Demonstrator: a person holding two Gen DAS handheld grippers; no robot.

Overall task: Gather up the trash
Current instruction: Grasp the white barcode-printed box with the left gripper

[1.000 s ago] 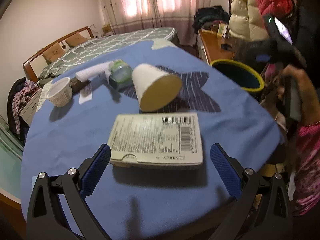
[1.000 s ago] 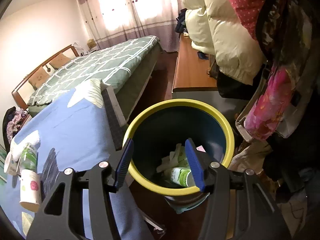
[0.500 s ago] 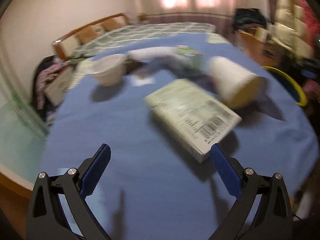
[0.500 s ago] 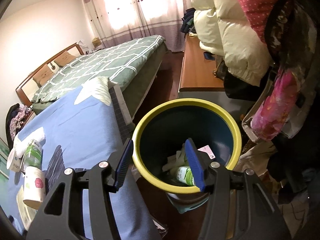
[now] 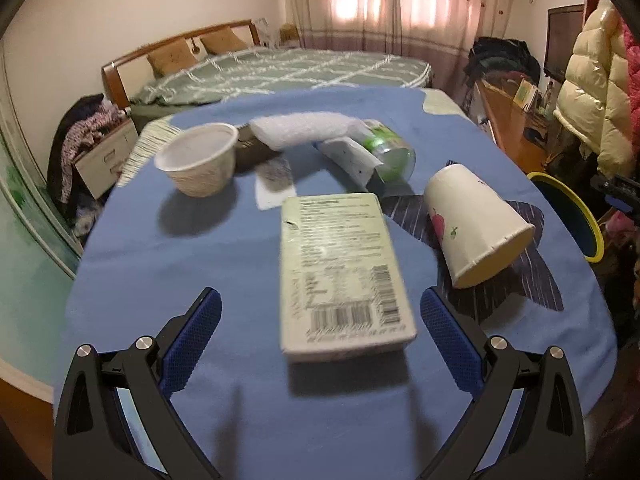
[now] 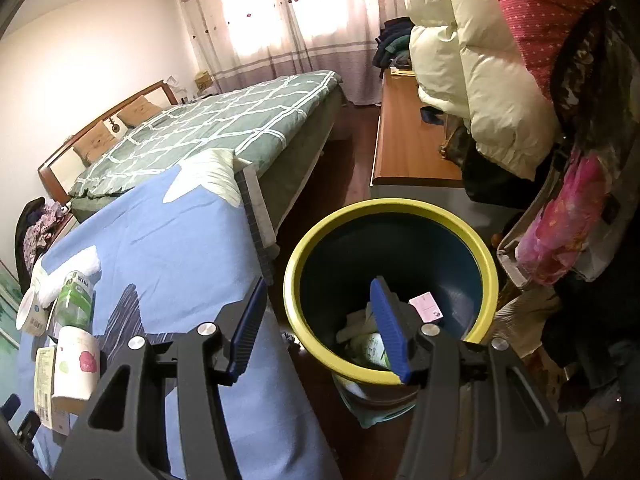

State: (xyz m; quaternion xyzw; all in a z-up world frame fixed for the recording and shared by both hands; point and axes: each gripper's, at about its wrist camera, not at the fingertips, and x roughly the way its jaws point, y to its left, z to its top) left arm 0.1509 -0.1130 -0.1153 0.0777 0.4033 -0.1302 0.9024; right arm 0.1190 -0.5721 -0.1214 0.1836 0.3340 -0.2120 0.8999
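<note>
1. Daylight glows through the curtains [image 5: 380, 0] at the top of both views, blown out pink-white.
2. Soft shadows fall toward the lower frame.
3. Left view slightly blurred.
4. Fisheye bending, dark corners.

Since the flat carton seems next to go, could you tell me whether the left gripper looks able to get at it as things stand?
Probably yes: the left gripper is open, the flat carton lies lengthwise between its fingers, and nothing covers it.
</note>
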